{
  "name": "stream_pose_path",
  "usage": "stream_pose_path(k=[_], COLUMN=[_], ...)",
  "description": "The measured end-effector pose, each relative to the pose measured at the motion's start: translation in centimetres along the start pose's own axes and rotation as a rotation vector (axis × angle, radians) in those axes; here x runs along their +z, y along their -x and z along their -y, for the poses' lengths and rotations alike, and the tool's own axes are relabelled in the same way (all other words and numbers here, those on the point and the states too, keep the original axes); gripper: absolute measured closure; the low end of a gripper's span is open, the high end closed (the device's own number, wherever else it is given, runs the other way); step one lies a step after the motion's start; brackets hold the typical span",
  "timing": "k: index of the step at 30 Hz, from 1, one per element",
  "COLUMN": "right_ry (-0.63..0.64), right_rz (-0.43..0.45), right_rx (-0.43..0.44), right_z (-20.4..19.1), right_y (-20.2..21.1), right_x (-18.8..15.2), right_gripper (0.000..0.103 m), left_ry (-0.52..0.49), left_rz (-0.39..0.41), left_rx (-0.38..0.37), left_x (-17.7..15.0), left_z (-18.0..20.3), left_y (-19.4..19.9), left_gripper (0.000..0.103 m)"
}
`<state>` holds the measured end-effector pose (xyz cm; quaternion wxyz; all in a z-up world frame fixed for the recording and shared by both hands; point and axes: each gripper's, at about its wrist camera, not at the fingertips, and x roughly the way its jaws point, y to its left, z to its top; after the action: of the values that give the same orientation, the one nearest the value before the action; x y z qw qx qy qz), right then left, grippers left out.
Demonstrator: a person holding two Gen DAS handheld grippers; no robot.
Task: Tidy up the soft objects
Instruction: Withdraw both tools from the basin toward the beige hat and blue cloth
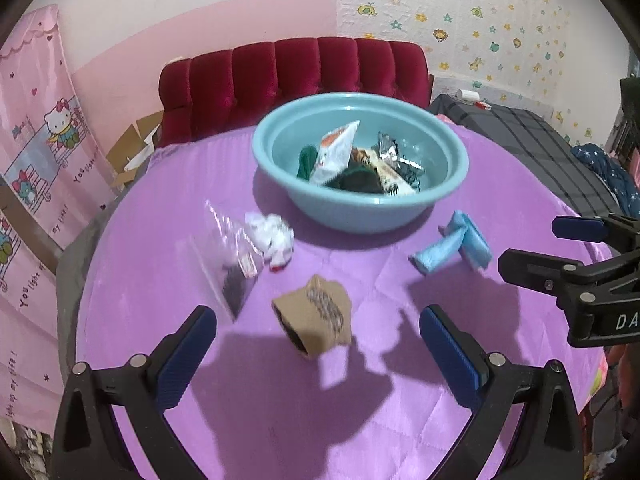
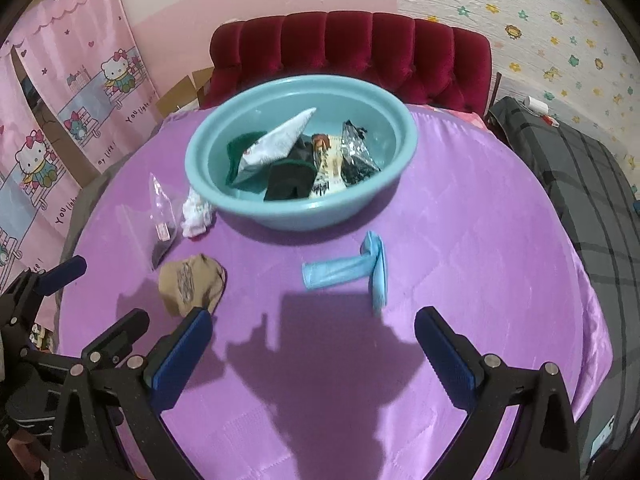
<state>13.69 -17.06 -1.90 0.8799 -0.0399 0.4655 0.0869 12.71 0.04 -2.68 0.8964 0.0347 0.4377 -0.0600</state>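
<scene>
Blue sock (image 2: 344, 274) before teal basin (image 2: 304, 212)

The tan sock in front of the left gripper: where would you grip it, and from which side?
Probably from above, across the bunched middle of the tan sock. It lies crumpled on the purple cloth with clear space around it, and the open left gripper already straddles it, so closing there should gather enough fabric.

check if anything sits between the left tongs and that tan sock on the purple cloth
Nothing visible does. The left tongs are open, and the tan sock lies just ahead of their tips on bare purple cloth; the clear bag sits off to its left.
</scene>
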Motion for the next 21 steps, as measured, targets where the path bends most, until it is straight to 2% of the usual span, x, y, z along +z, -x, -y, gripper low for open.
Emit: stream_pose_path(k=[6,11,21], right_ry=[-0.015,-0.036,-0.044], right_rz=[0.025,0.020,-0.007], right_rx=[-0.016,-0.019,-0.017], right_z=[0.0,0.6,1.0], right_y=[-0.5,-1.5,-3.2], right_x=[-1.9,-3.4,-4.8], right_gripper=[0.000,0.000,0.000], left_ry=[0.035,0.026,0.053], left_rz=[-0.032,-0.031,-0.035], left_rx=[-0.008,0.005,0.018], left_x=[-2.5,-4.0,-4.9], left_z=[-0.1,0.3,-0.2], left_y=[-0.7,-1.2,-2.5], left_gripper=[0.000,0.000,0.000])
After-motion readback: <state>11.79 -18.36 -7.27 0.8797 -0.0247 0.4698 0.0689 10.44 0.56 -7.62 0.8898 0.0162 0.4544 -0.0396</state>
